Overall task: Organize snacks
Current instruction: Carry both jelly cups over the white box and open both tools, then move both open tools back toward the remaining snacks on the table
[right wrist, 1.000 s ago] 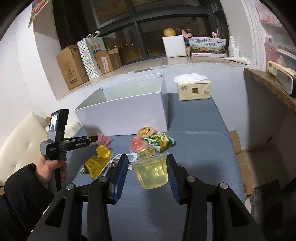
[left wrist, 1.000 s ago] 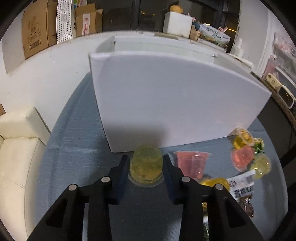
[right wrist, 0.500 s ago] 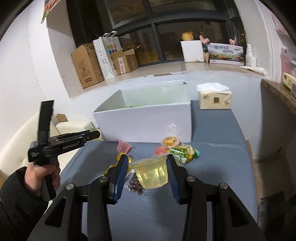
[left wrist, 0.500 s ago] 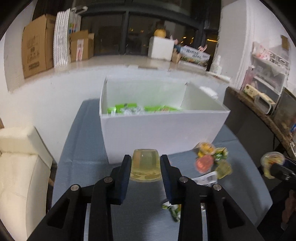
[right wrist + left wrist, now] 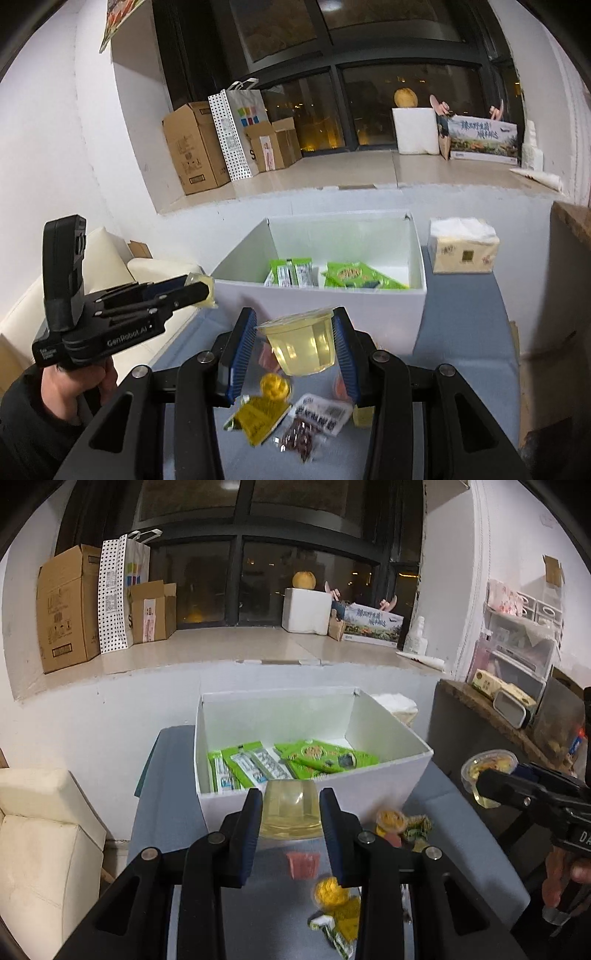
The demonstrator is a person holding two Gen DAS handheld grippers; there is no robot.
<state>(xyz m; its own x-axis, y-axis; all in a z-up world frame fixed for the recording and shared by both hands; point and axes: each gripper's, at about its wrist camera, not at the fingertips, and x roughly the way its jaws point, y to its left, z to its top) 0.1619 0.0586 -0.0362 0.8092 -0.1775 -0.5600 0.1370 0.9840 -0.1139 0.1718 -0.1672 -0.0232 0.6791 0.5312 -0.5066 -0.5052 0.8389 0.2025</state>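
Two yellow jelly cups: inverted cup (image 5: 289, 809) pinched in left tongs (image 5: 290, 812), upright cup (image 5: 301, 341) pinched in right tongs (image 5: 295, 345); both raised before white box (image 5: 369, 794) holding green packets (image 5: 325, 755).

On the side of the left gripper (image 5: 201, 291), seen from the right wrist, white lettering reads "GenRobot.AI". The right gripper (image 5: 484, 788) shows only "DA" at the frame edge — the rest is cut off. Print on the snack packets, cardboard boxes and the long printed carton (image 5: 480, 138) is too small to read.
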